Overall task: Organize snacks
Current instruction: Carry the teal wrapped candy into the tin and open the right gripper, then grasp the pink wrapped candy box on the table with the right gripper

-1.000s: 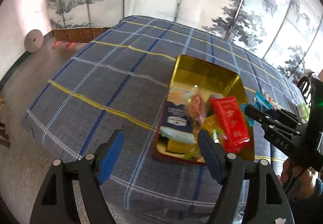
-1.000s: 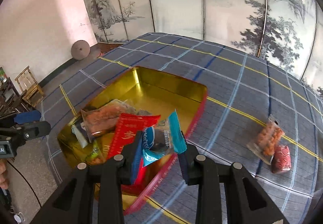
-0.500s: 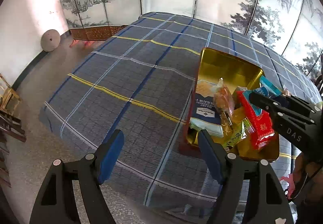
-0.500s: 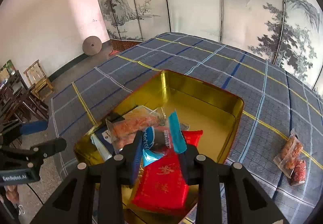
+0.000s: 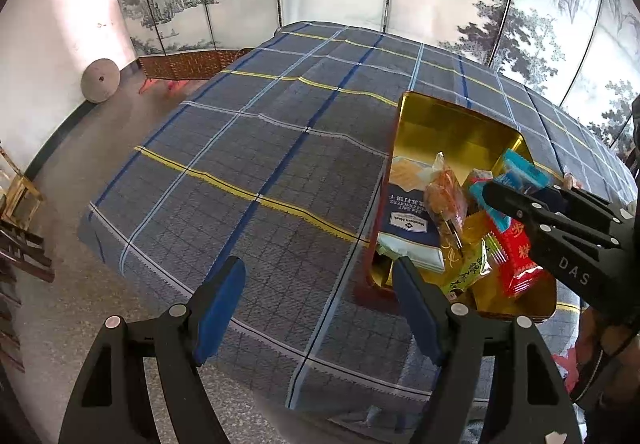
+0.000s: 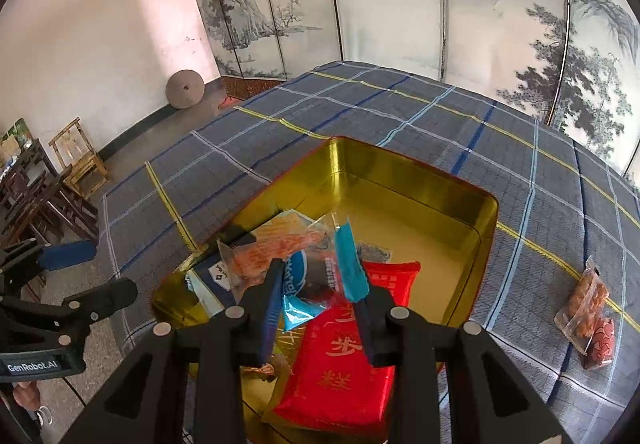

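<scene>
A gold tin with a red outside (image 6: 420, 179) (image 5: 452, 115) stands on the blue plaid tablecloth and holds several snack packs, among them a red packet (image 6: 344, 364) (image 5: 516, 256), an orange clear bag (image 6: 276, 256) (image 5: 444, 195) and a navy packet (image 5: 408, 219). My right gripper (image 6: 320, 292) is shut on a blue snack packet (image 6: 320, 276) (image 5: 516, 179) and holds it above the tin's near half. My left gripper (image 5: 316, 308) is open and empty, over the cloth just left of the tin's near corner.
Two snack bags, orange (image 6: 584, 300) and red (image 6: 600, 340), lie on the cloth right of the tin. The table edge (image 5: 200, 284) drops to the floor. Wooden chairs (image 6: 76, 155) stand at the left. A painted folding screen (image 6: 400, 3) backs the table.
My right gripper has carried the blue packet from the tin's near rim to over its inside. My left gripper has drawn back and left, away from the tin.
</scene>
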